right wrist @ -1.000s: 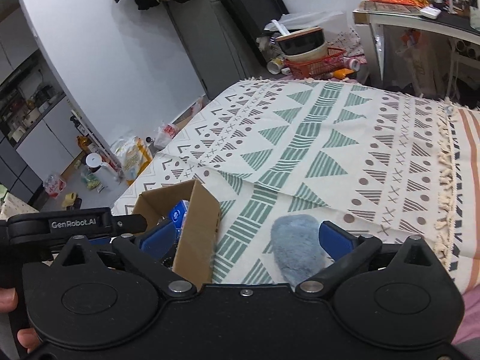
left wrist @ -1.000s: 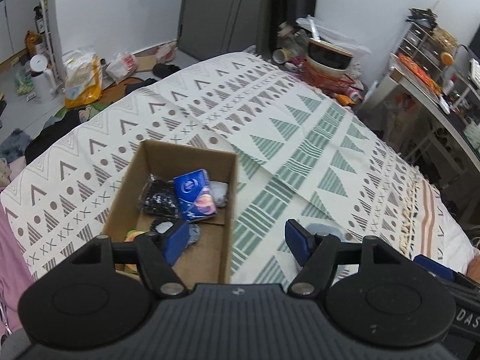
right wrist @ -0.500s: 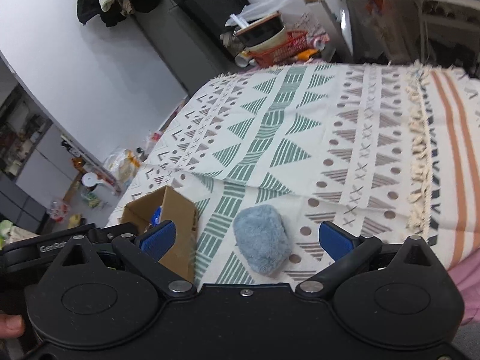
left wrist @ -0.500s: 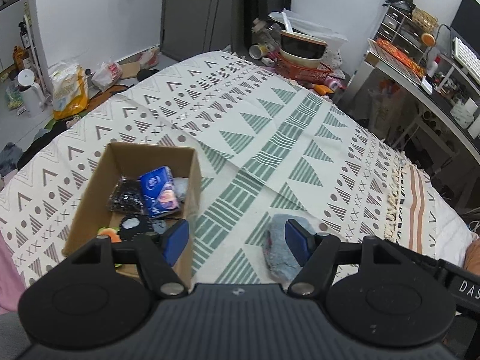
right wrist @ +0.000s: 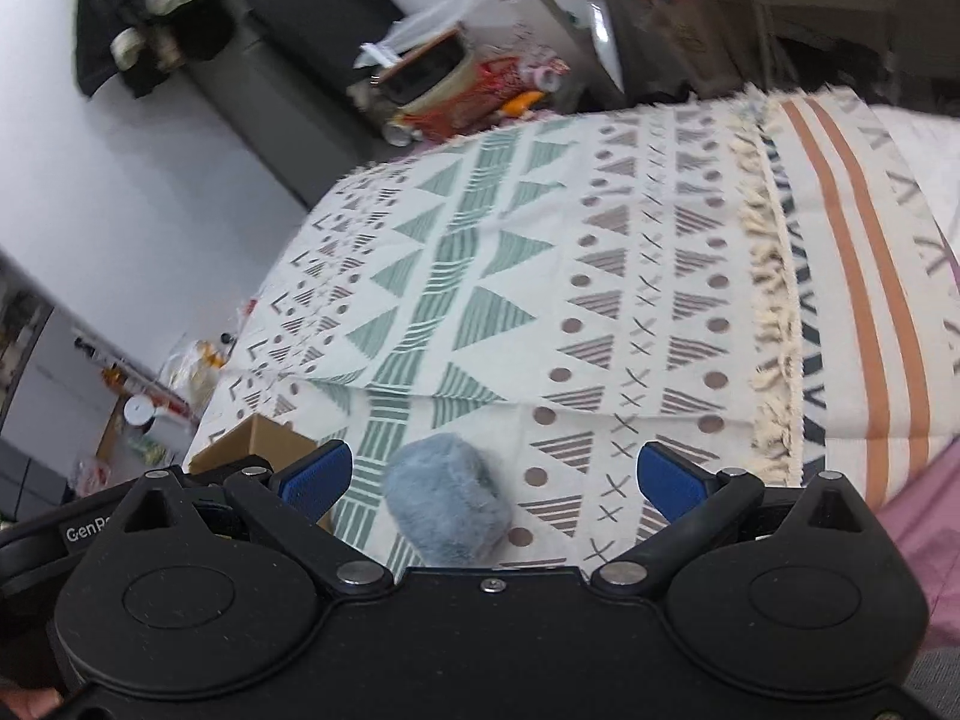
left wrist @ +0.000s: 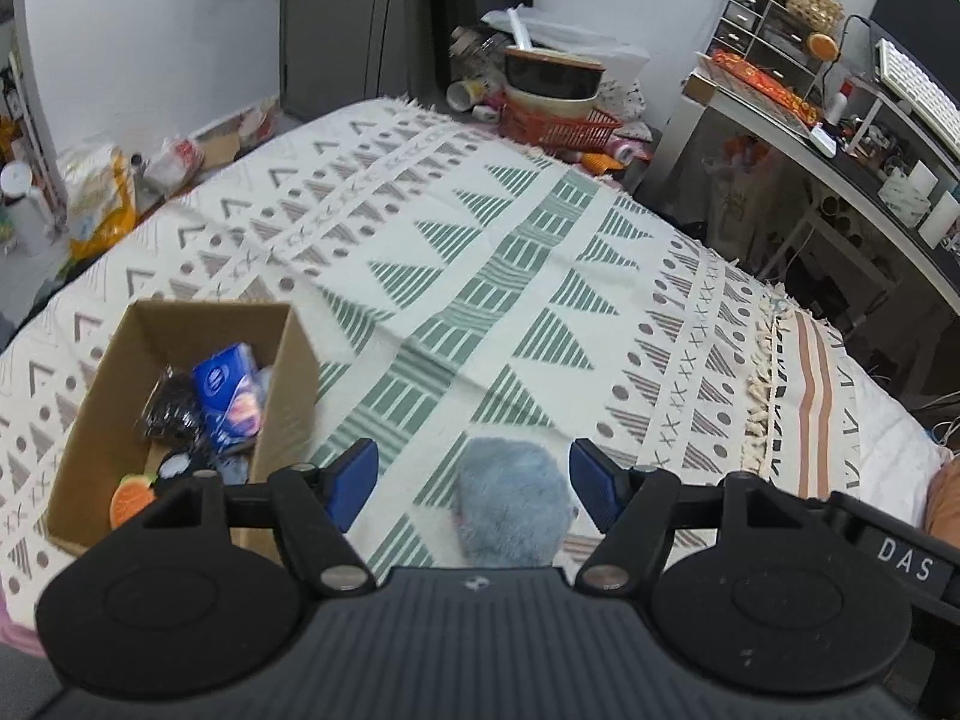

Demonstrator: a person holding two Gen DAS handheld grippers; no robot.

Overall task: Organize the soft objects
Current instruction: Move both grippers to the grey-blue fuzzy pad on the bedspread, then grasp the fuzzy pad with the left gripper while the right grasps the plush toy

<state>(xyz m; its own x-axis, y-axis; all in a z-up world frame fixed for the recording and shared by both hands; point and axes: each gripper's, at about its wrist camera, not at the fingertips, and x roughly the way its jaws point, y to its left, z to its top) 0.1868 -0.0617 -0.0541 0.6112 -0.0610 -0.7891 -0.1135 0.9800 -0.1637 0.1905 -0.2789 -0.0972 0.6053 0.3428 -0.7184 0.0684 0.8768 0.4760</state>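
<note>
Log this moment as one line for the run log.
left claw: open over fluffy blue pad | right claw: open, empty | pad: on blanket | box: holds earlier items

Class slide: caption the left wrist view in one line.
Open left gripper above a fluffy blue pad on the blanket, beside a part-filled box.

Over the last second the left gripper swung rightward off the cardboard box until the fluffy blue-grey pad sat between its spread fingers. The box slid to the left edge of that view. The right gripper pulled back and tilted, apparently upward, so the pad shifted toward its left finger.
</note>
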